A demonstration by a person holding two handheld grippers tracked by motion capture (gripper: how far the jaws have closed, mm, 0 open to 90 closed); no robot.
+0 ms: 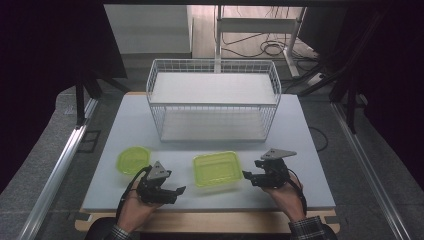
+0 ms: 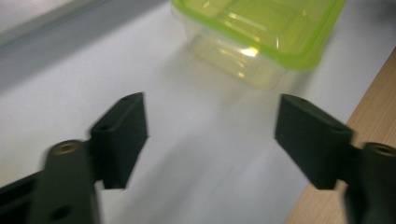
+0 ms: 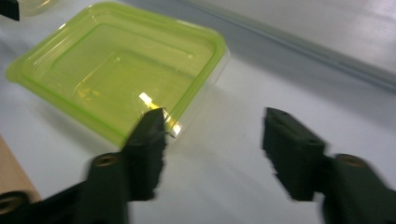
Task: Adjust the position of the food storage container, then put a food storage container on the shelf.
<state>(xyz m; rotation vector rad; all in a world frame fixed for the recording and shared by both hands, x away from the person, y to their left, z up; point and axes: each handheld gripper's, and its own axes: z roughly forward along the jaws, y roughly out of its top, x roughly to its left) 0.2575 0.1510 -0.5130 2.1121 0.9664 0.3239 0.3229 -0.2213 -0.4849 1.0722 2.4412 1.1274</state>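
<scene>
A dim room with dark curtains at both sides and cables on the floor behind; in the middle stands a pale grey desk [image 1: 300,150] with a wooden edge toward the person. At its far half sits a white wire basket [image 1: 212,100], two-tiered and bare; nearer, a square lidded container [image 1: 217,170] with a lime-green lid lies between the two hands, and a smaller round green container [image 1: 133,159] rests just beyond the left hand.

The left tongs [image 1: 175,191] are spread wide with nothing between them, pointing toward the square container's near left corner; the right tongs [image 1: 250,176] are likewise parted and bare, close beside its right edge — in the right gripper view one jaw lies over the lid's corner, though contact cannot be told.

The container looks like thin clear plastic — probably light, somewhat flexible, smooth and apt to slide on the desk; a pinch across the lid's raised rim at a corner, where it seems stiffest, appears the safest hold, rather than the slick walls.
</scene>
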